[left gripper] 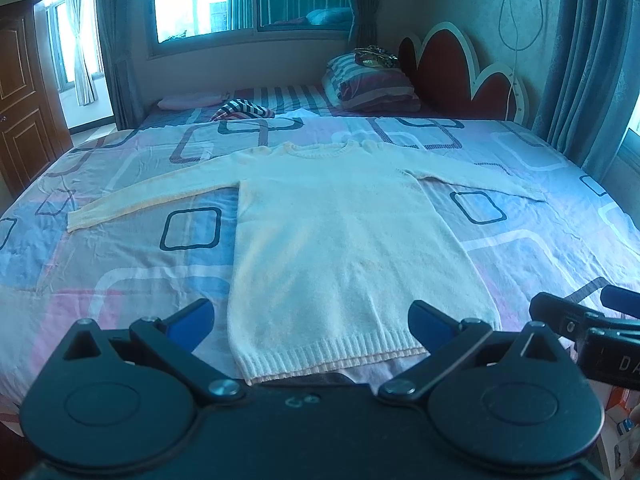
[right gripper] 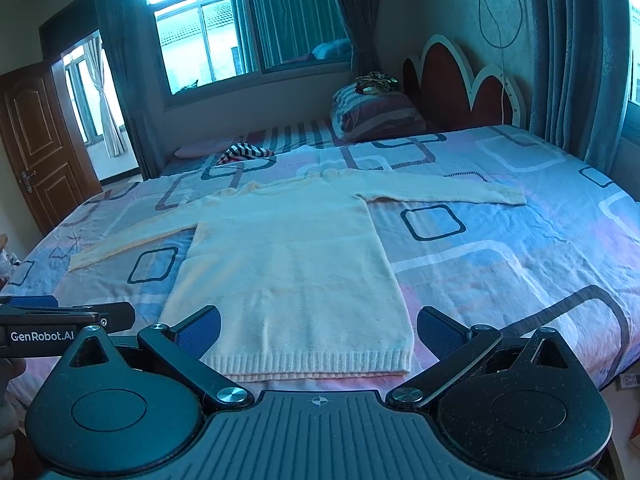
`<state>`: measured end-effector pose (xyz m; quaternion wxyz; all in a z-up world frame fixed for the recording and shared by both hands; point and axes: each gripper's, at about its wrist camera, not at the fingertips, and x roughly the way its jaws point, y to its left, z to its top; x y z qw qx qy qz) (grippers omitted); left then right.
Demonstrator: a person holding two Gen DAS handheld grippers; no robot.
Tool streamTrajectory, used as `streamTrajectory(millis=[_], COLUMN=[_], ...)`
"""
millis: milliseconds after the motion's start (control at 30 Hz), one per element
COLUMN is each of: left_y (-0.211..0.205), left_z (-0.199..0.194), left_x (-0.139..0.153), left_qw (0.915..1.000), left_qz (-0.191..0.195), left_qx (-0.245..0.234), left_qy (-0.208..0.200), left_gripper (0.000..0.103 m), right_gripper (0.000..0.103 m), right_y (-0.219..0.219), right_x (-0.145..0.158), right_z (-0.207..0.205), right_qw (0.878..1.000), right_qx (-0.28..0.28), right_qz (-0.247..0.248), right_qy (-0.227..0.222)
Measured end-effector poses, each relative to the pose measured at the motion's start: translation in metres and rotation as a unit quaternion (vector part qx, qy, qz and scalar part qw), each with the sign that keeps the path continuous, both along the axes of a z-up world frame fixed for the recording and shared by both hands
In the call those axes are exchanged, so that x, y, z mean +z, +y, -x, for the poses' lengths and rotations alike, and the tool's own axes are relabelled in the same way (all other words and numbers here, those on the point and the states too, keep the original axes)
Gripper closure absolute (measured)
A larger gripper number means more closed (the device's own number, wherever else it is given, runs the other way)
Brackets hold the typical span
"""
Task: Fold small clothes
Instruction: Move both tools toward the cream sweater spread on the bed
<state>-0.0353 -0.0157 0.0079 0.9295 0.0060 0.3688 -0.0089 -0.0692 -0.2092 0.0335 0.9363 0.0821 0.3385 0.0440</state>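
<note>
**Operator:** State the position of the garment.

**Inspector:** The cream knit sweater [left gripper: 344,232] lay flat, front or back up (the weave did not show which), on the patterned bed cover [left gripper: 120,248]. Its neckline pointed toward the far side of the bed and its ribbed hem [left gripper: 332,354] sat at the near edge, just ahead of both tools. Both sleeves were extended sideways: the left sleeve [left gripper: 148,196] angled down toward the near-left, and the right sleeve [left gripper: 476,178] ran out toward the right.

**Operator:** State the condition of the left claw.

**Inspector:** The left claw [left gripper: 312,322] was spread wide. Its blue pads [left gripper: 192,322] stood apart, one to each side of the hem, and gripped nothing. Whether the right-hand pad touched the hem corner could not be confirmed from the left wrist view.

**Operator:** And the right claw?

**Inspector:** The right claw [right gripper: 318,330] was likewise fully spread and empty. In the right wrist view its pads [right gripper: 200,330] bracketed the hem, the left-hand pad overlapping the hem corner in the picture. The left tool appeared at the left margin of that view, close beside the right one.

**Operator:** List the other items on the bed.

**Inspector:** A striped pillow [left gripper: 372,84] rested near the red and white headboard [left gripper: 452,68]. A striped folded cloth [left gripper: 244,110] and a pink item [left gripper: 188,101] lay beyond the sweater, well apart from it. A window [right gripper: 248,28] with curtains and a wooden door [right gripper: 36,148] stood behind.
</note>
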Motion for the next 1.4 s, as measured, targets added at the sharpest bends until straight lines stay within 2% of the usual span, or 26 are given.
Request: streamTrajectory(millis=[933,1400], left_y=[-0.002,0.0], left_z=[-0.006,-0.016], left_x=[-0.004,-0.008], left_qw=[1.0,1.0], left_qz=[-0.003,-0.004], left_qx=[0.003,0.007], left_qy=[0.0,0.004], left_gripper=[0.001,0.001], right_gripper=[0.0,0.0], right_y=[0.002,0.009], right_x=[-0.004,-0.009], right_z=[-0.004,-0.018], right_qw=[1.0,1.0], right_qx=[-0.003,-0.001], right_qz=[0.006,0.007], right_qy=[0.003,0.013])
